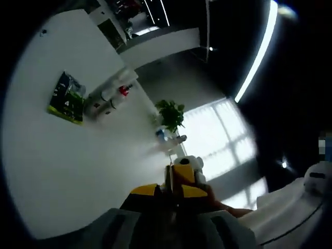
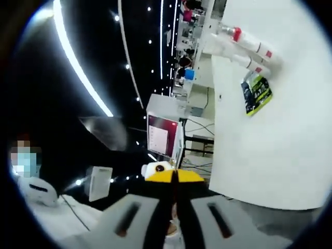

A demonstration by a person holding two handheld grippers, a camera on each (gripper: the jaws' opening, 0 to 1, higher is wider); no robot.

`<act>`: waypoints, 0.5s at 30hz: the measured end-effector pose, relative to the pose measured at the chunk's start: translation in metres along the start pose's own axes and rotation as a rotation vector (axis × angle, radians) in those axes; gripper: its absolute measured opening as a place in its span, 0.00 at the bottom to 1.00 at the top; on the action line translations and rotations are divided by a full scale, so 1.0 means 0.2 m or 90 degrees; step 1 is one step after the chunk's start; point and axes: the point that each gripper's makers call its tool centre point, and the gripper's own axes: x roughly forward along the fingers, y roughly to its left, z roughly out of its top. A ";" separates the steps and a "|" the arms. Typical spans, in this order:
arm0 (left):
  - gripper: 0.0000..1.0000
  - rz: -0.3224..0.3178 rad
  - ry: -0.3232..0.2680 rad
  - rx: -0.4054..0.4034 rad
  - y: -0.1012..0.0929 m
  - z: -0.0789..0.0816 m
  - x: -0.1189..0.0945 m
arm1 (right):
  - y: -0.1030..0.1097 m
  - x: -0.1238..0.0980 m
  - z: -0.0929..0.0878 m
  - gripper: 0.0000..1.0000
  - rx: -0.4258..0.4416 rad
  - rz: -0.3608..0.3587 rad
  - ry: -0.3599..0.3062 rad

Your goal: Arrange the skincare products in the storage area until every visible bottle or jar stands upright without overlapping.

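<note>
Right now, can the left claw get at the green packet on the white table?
Probably yes. The left claw is apart from the green packet, and the white table between them looks bare. The claw looks shut, so it must open first.

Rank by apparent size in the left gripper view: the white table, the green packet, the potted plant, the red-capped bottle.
1. White table
2. Green packet
3. Potted plant, close to the packet and farther off, so that order is unsure
4. Red-capped bottle

On the worktop (image 1: 78, 166), a packet (image 1: 67, 97) lies just beside a cluster of bottles (image 1: 106, 99). A plant (image 1: 170, 114) stands at the worktop's far edge, well apart from them.
</note>
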 end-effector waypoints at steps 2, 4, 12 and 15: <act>0.02 -0.016 -0.023 -0.038 -0.02 0.03 0.00 | 0.01 0.00 0.01 0.02 0.003 0.007 -0.010; 0.01 -0.025 -0.048 -0.065 -0.01 0.06 -0.01 | -0.01 0.01 0.03 0.03 0.007 0.001 -0.025; 0.01 -0.013 -0.160 -0.085 0.03 0.19 -0.05 | -0.03 0.00 0.00 0.08 -0.008 -0.008 -0.032; 0.01 -0.005 -0.159 -0.081 0.03 0.17 -0.03 | -0.01 -0.01 0.01 0.03 -0.024 0.005 -0.040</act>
